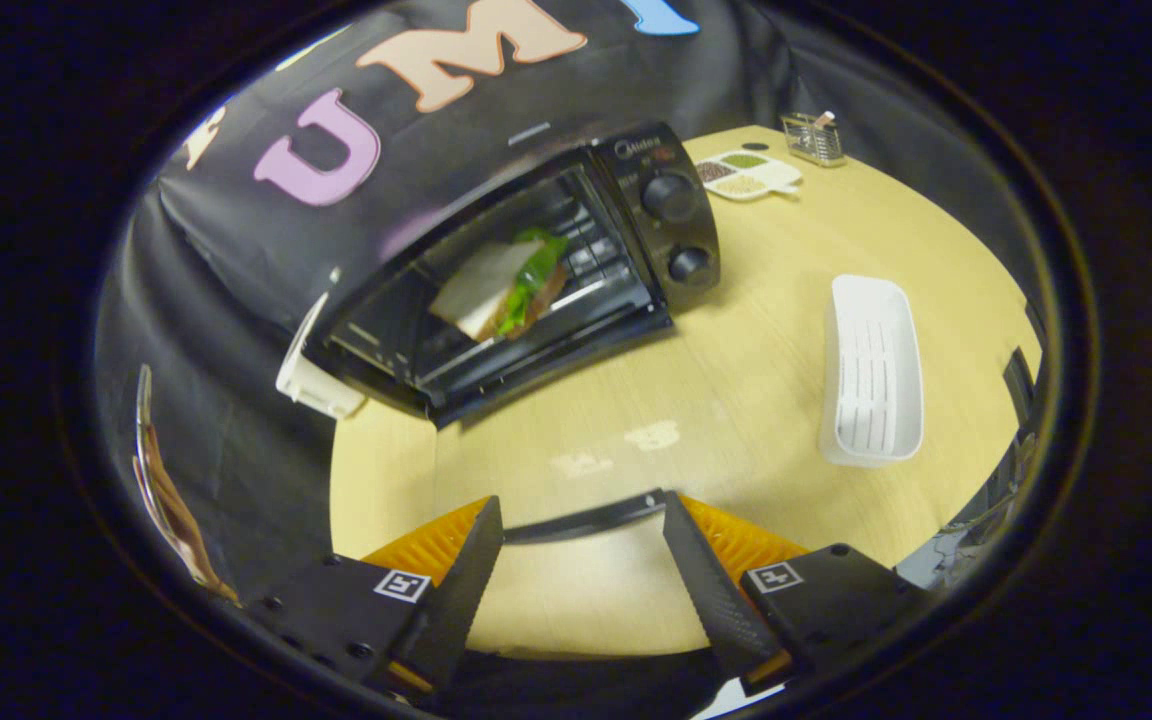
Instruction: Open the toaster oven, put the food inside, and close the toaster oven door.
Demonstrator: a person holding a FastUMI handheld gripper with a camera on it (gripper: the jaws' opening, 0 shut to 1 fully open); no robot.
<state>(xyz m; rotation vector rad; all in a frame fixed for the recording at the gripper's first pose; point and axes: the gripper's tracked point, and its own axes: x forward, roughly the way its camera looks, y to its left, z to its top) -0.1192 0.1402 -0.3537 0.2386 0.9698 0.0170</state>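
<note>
The black toaster oven (pixel 536 270) stands at the back left of the wooden table (pixel 736 330), against the booth wall. Its glass door (pixel 546 440) hangs open towards me, and the table shows through the glass. A sandwich (pixel 506 285) with white bread and green lettuce lies on the rack inside. My gripper (pixel 581 503) is open, low and close in front of the oven. The door's dark handle bar (pixel 586 520) runs across between my two fingertips. I cannot tell whether the fingers touch it.
A long white slotted tray (pixel 871 375) lies to the right of the oven. A divided dish of seeds (pixel 748 173) and a small wire holder (pixel 813 138) sit at the far right. A white object (pixel 311 380) rests against the oven's left side.
</note>
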